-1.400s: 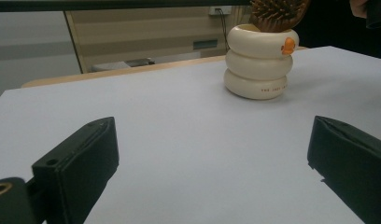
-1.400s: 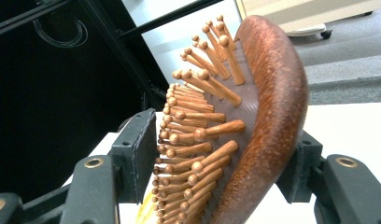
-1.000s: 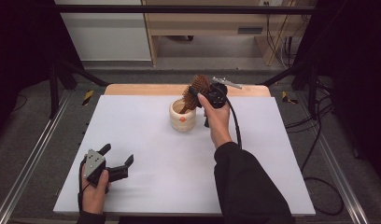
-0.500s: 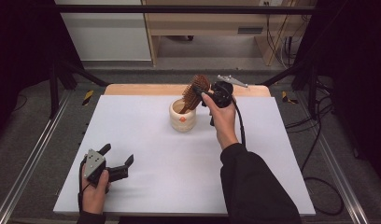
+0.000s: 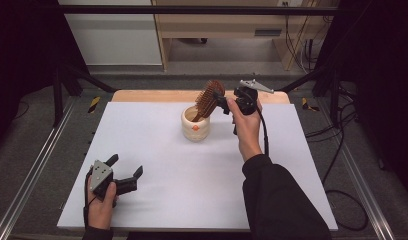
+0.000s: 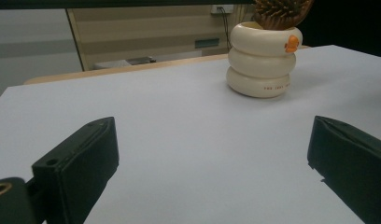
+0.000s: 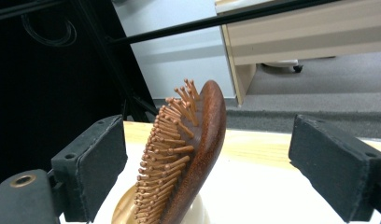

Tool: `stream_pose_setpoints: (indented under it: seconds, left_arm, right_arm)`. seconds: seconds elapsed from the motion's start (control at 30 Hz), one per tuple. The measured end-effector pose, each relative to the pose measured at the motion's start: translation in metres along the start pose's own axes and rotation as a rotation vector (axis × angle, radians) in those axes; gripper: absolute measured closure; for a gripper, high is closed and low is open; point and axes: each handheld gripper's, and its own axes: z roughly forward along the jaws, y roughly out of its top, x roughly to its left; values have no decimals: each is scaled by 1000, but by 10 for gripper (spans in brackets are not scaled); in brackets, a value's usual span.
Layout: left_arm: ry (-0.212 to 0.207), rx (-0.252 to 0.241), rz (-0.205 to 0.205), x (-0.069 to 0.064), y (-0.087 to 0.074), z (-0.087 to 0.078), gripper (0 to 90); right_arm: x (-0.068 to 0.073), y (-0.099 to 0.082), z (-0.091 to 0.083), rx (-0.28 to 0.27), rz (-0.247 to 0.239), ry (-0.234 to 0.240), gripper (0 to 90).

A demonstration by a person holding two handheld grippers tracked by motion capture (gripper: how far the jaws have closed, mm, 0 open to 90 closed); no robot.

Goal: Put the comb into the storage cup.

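Near the top centre of the high view, my right gripper [image 5: 223,102] hangs beside the brush [image 5: 208,98], which stands head-up in the cup [image 5: 196,127], leaning toward the right of the frame. My jaws have just been opening, and they stand wide: in the right gripper view the brush [image 7: 191,154] rises between the two pads [image 7: 97,168], with clear gaps on both sides, so nothing presses on it. Its bristles face the left pad and its smooth wooden back faces the right one. The lower end of the brush goes down into the pale cup [image 7: 200,212] at the bottom centre of that view.

The cup sits on the white table [image 5: 157,150], just above the middle of the high view, and it carries a small orange mark on its side.

At the lower left of the high view, my left gripper [image 5: 126,172] rests low on the table in my left hand [image 5: 99,207], well apart from the cup. Its jaws are spread wide with nothing between them; in the left gripper view, bare white surface lies between the two black pads [image 6: 79,172]. In that same view the cup [image 6: 263,63] stands at the upper right, a stack of three rounded rings, with the bristles of the brush [image 6: 282,11] showing above its rim at the top edge of the frame.
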Motion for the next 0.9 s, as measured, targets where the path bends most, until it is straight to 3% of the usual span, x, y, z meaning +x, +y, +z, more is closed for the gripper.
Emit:
stream_pose_setpoints:
  seconds: [0.33, 0.47, 0.7, 0.9]
  left_arm:
    - [-3, -3, 10, -2, 1, 2, 21]
    - [-6, -25, 1, 0, 3, 0, 19]
    - [6, -18, -4, 2, 2, 0, 20]
    - [-3, -21, -1, 2, 2, -1, 20]
  right_arm:
    - [-2, 5, -15, -17, -51, 7, 123]
    - [-3, 7, -19, -19, -58, 11, 110]
    - [-4, 6, -24, -34, -68, 42, 82]
    - [-2, 1, -30, -61, -131, 16, 54]
